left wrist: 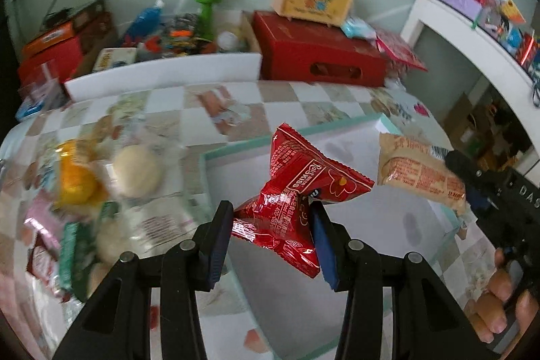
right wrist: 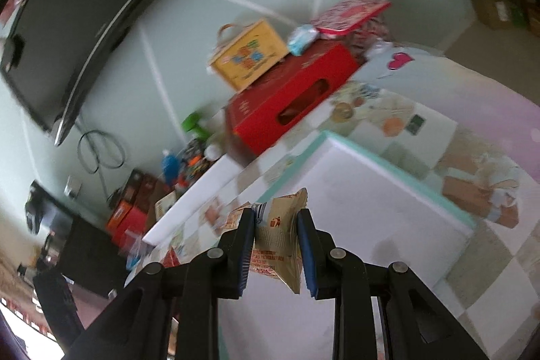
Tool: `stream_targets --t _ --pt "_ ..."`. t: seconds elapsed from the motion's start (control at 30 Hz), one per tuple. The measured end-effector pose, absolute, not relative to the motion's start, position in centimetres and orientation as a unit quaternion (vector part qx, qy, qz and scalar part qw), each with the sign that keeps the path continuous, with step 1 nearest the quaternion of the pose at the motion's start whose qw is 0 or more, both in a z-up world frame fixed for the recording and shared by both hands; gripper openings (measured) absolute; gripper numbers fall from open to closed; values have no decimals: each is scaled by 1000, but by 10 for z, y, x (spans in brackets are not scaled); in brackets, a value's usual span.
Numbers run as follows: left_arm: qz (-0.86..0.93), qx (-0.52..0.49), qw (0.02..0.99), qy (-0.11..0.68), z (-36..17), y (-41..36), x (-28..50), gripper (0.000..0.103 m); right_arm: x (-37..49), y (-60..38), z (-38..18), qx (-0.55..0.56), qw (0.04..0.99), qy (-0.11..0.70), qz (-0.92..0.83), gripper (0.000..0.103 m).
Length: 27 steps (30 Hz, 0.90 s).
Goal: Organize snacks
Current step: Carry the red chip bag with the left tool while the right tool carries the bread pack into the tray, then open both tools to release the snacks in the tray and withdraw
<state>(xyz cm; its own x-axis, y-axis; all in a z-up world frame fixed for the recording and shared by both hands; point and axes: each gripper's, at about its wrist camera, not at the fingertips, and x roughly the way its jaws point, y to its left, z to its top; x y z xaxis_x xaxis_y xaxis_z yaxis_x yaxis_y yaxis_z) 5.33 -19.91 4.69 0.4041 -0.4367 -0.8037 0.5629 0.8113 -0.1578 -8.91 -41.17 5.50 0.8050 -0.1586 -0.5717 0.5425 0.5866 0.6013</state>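
Snack packets (left wrist: 297, 201) above tray (left wrist: 337, 127).

We are seeing the white shallow tray with teal rim (left wrist: 354, 123) lying on the checked worktop (left wrist: 175, 103), loose wrapped snacks (left wrist: 101, 177) sitting left of it, the red cardboard box (left wrist: 317, 53) standing behind.

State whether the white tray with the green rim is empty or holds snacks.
Empty. The tray's white floor shows bare; the red packet and tan packet hang above it, gripped.
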Motion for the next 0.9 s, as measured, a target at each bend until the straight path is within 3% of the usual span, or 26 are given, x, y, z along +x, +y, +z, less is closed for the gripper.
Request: stream_targets --t 0.2,0.27,0.33,0.5,0.57,0.63,0.7,0.83,0.9 --pt "-307 80 819 478 23 -229 56 49 -84 -424 39 413 847 250 -220 28" --pt "-304 86 815 485 19 -231 57 66 -81 -424 34 412 841 264 -231 30" --pt "-297 90 818 484 20 -229 56 74 -82 -425 31 411 834 275 -245 31" --pt "-279 83 825 484 27 -213 59 75 -83 -422 34 396 832 285 -264 30" --pt "-274 77 828 482 31 -204 61 82 -81 -419 36 377 832 298 -278 30" --pt "-265 73 835 476 36 -193 63 88 -77 -415 39 353 832 315 -289 42" --pt "-254 71 843 468 41 -182 65 89 -75 -410 42 335 832 327 -297 67" --pt "-223 74 862 448 47 -156 67 96 -68 -396 49 296 838 344 -303 77" --pt "-205 76 871 441 46 -143 68 97 -66 -389 52 279 842 346 -304 92"
